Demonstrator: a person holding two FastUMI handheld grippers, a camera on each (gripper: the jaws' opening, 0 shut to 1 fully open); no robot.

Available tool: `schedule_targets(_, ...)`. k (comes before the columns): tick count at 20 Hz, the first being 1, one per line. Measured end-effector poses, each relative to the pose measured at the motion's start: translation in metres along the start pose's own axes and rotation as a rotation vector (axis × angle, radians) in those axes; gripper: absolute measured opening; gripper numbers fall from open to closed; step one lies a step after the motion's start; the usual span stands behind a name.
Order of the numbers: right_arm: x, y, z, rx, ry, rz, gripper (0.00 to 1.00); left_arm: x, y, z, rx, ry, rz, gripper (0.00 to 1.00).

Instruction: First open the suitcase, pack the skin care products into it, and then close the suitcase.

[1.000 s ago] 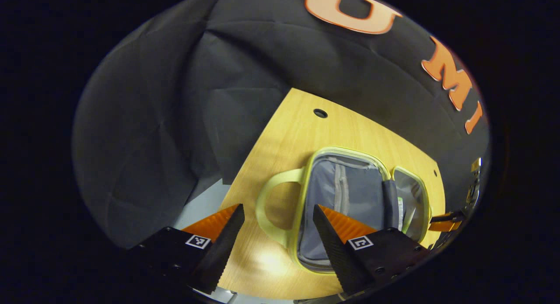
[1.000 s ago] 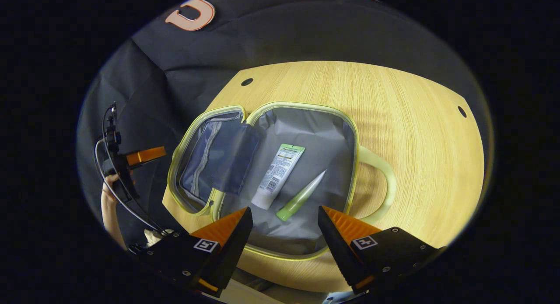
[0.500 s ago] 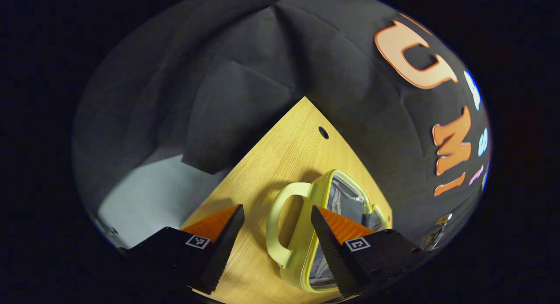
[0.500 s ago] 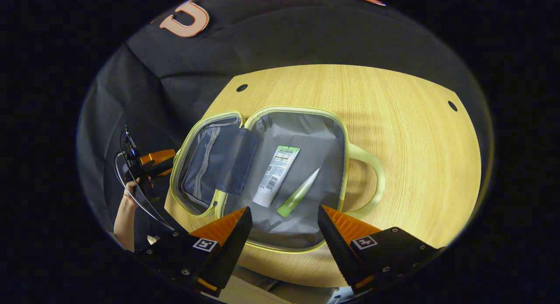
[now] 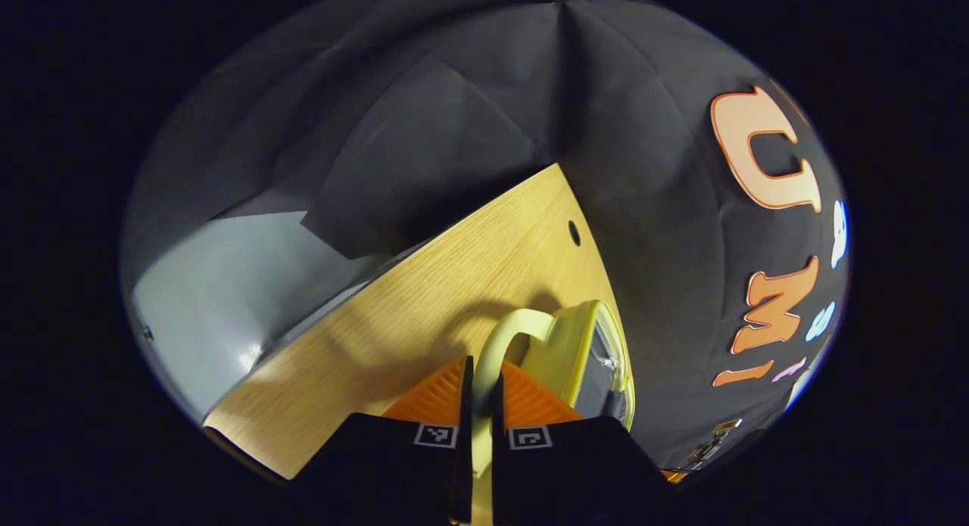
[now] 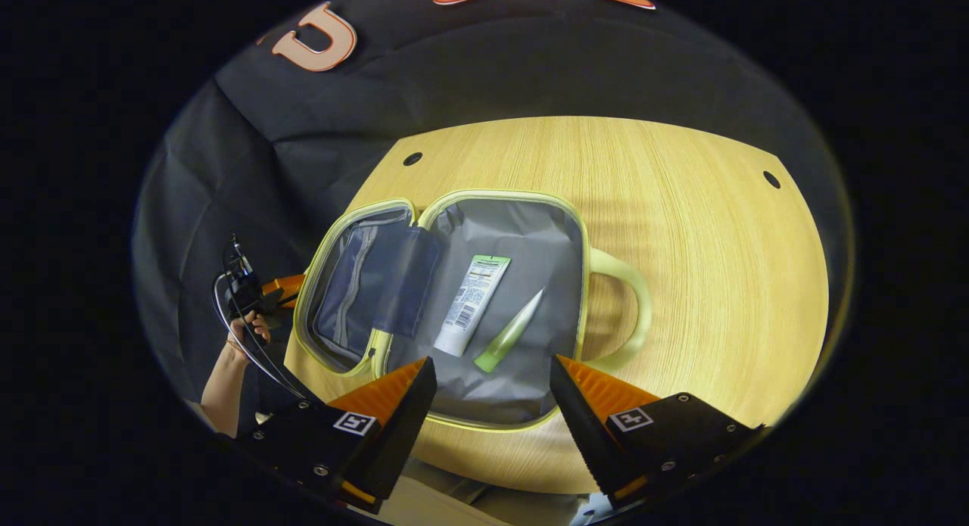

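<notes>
The suitcase [image 6: 454,314] lies splayed open on the wooden table [image 6: 704,246] at the centre of the right gripper view, both halves flat, its long axis running left to right with one looped handle [image 6: 628,306] pointing toward the right of the frame. In the right-hand half rest two skin care products: a white tube [image 6: 473,303], long axis upright with a slight lean, its cap toward the bottom of the frame, and just beside it a green pointed tube [image 6: 509,333], tipped diagonally, tip up and to the right. The right gripper [image 6: 492,390] hangs spread wide over the near rim, touching nothing. At the far left, a hand [image 6: 246,325] carries the left gripper [image 6: 291,287] against the case's left edge. In the left gripper view, that left gripper [image 5: 478,390] is pinched tight on the other handle [image 5: 503,337], which arches up between its fingers; the case's left half [image 5: 598,352] sits just beyond, lower right of centre.
</notes>
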State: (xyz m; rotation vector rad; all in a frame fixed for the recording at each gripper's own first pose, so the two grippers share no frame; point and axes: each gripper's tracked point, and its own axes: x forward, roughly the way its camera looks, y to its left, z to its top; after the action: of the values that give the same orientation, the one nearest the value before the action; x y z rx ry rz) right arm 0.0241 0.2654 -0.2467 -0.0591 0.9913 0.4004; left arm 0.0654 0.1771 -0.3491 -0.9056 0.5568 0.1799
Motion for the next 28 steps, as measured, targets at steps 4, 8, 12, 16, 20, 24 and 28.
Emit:
schedule_targets(4,-0.010,-0.006,0.012,0.014,-0.065,-0.010,0.96,-0.023,-0.034,0.016,0.113,-0.037,0.064,0.10)
schedule_targets(8,-0.036,-0.023,0.037,0.021,-0.187,-0.049,0.96,-0.056,-0.111,0.029,0.294,-0.067,0.057,0.10)
schedule_targets(12,-0.072,-0.049,0.056,0.023,-0.314,-0.099,0.96,-0.083,-0.193,0.019,0.454,-0.082,0.037,0.10)
schedule_targets(16,-0.104,-0.077,0.058,0.022,-0.387,-0.116,0.96,-0.096,-0.257,-0.008,0.597,-0.099,0.059,0.09)
schedule_targets(20,-0.129,-0.116,0.051,0.017,-0.429,-0.143,0.96,-0.097,-0.310,-0.045,0.767,-0.135,0.133,0.09)
schedule_targets(24,-0.154,-0.150,0.042,0.018,-0.449,-0.139,0.96,-0.087,-0.370,-0.098,0.891,-0.130,0.113,0.10)
schedule_targets(28,-0.174,-0.188,0.035,0.022,-0.466,-0.138,0.96,-0.053,-0.425,-0.172,0.939,-0.081,0.049,0.10)
